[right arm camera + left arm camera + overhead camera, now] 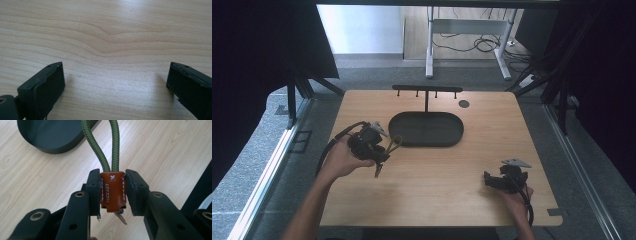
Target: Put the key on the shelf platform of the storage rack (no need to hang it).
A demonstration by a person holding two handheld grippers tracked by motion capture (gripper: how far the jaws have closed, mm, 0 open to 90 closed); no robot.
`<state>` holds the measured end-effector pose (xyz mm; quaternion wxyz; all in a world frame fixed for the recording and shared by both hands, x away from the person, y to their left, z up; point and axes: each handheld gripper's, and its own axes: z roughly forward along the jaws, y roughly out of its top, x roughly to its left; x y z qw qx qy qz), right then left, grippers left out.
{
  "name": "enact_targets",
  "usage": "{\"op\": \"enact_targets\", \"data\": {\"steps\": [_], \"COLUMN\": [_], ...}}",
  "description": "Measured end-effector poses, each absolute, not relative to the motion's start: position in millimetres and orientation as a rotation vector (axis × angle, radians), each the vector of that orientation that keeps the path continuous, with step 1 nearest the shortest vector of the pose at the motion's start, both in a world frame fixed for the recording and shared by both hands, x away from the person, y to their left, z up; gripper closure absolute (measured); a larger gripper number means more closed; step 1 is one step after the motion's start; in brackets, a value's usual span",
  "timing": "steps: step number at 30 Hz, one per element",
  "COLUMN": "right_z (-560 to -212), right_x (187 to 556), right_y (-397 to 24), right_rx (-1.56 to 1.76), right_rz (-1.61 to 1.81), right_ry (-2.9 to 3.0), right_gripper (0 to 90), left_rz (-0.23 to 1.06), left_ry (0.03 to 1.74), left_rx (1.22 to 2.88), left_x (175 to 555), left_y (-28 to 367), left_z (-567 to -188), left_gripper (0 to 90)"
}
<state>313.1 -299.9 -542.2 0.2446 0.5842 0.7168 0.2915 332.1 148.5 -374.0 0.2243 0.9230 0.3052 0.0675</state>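
Left claw (113, 192): black, two flat rectangular jaws on linked arms with brass-ringed pivot holes. Right claw (113, 82): same black build, block-shaped jaws. Each carries a grey three-cornered top plate and a trailing black cable. Forearms bare, no sleeves seen.

Dark tray (426, 129) and hook stand (427, 91) block table's (437, 180) far middle; near half open.

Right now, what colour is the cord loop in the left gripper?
Olive green cord loop, joined by a brown leather tab; clearest in the left gripper view.
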Motion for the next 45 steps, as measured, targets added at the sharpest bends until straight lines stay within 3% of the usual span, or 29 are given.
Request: {"op": "enact_targets", "data": {"steps": [17, 45], "right_z": [-541.8, -541.1], "right_x": [312.3, 310.6], "right_y": [-301.9, -303.0], "right_rx": [1.626, 1.638], "right_rz": [0.786, 0.79], "right_ry": [1.912, 1.89], "right_gripper": [4.9, 9.1], "left_rz": [0.222, 0.23], "left_ry": [0.864, 0.818], "left_rx": [2.572, 2.696], "left_x": [356.6, 422.8], "left_y": [148.4, 91.6], "left_z": [-363.8, -364.8], "left_gripper": [66.9, 66.9]}}
